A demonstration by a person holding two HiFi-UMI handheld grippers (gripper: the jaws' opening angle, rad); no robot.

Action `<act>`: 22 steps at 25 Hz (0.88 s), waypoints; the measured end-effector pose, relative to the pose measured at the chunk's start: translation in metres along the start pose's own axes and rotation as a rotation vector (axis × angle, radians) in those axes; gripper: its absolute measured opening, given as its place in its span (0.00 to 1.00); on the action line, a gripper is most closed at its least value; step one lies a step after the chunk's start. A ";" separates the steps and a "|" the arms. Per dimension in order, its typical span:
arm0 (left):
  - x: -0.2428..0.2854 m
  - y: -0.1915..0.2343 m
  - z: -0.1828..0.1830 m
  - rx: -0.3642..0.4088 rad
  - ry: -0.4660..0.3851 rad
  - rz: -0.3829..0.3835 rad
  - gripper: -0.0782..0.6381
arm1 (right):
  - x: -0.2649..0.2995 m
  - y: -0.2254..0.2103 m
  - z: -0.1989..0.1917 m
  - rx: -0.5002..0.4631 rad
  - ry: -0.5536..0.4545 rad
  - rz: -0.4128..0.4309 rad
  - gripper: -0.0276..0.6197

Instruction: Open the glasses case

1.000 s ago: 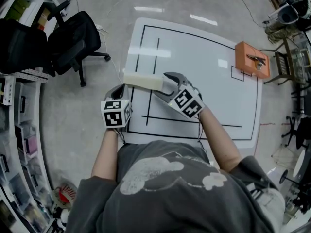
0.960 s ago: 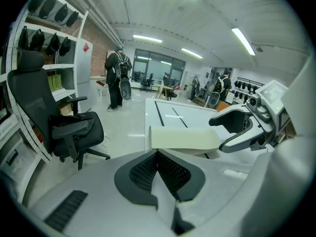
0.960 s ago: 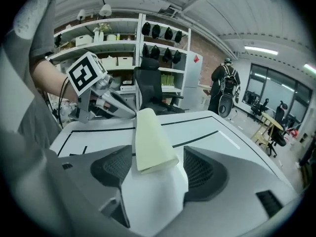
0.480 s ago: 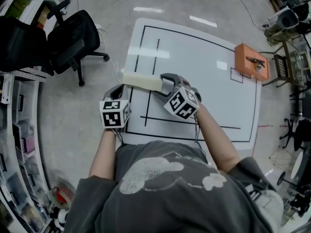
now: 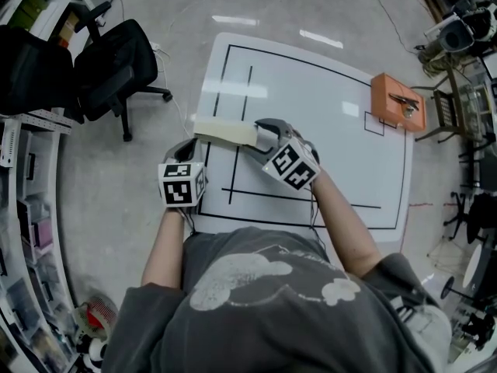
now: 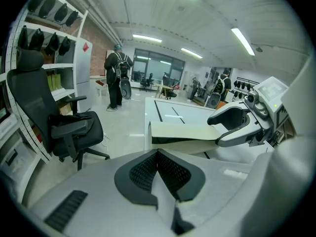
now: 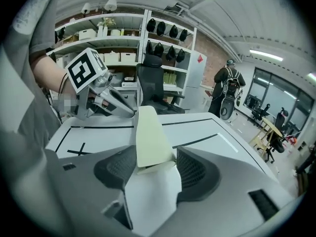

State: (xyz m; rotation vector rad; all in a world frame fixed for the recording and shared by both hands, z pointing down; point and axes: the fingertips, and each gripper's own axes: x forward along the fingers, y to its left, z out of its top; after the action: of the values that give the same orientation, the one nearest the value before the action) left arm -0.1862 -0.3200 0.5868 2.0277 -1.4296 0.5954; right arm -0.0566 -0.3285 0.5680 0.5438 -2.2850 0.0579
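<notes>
A long cream glasses case (image 5: 225, 130) lies at the white table's (image 5: 326, 107) left edge, its left end a little past the edge. In the left gripper view the case (image 6: 182, 132) shows a thin dark slit along its side. My right gripper (image 5: 262, 130) has the case's right end (image 7: 150, 137) between its jaws. These jaws are closing, with a small gap still at one pad. My left gripper (image 5: 186, 142) sits just short of the case's left end, pads (image 6: 170, 169) together with nothing between them.
An orange box (image 5: 400, 99) stands at the table's far right edge. A black office chair (image 5: 116, 61) and shelves (image 5: 31, 208) are on the left. A person (image 6: 117, 75) stands far off. Black lines mark the tabletop.
My right gripper has slid slightly left along the case's end. The case and the left gripper have stayed where they were.
</notes>
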 end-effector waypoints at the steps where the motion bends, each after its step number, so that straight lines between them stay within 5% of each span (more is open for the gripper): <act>1: 0.000 0.000 -0.001 -0.001 0.001 -0.002 0.11 | -0.001 0.000 0.002 0.004 -0.007 -0.002 0.43; 11: 0.002 -0.005 0.004 0.013 -0.011 -0.013 0.11 | -0.009 -0.015 0.017 0.093 -0.085 -0.020 0.26; 22: 0.001 -0.005 0.002 0.011 -0.005 -0.030 0.11 | -0.003 -0.056 0.010 0.177 -0.077 -0.165 0.17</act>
State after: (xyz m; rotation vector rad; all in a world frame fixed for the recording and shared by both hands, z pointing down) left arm -0.1817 -0.3208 0.5846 2.0567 -1.3998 0.5870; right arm -0.0392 -0.3803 0.5517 0.8379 -2.3140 0.1618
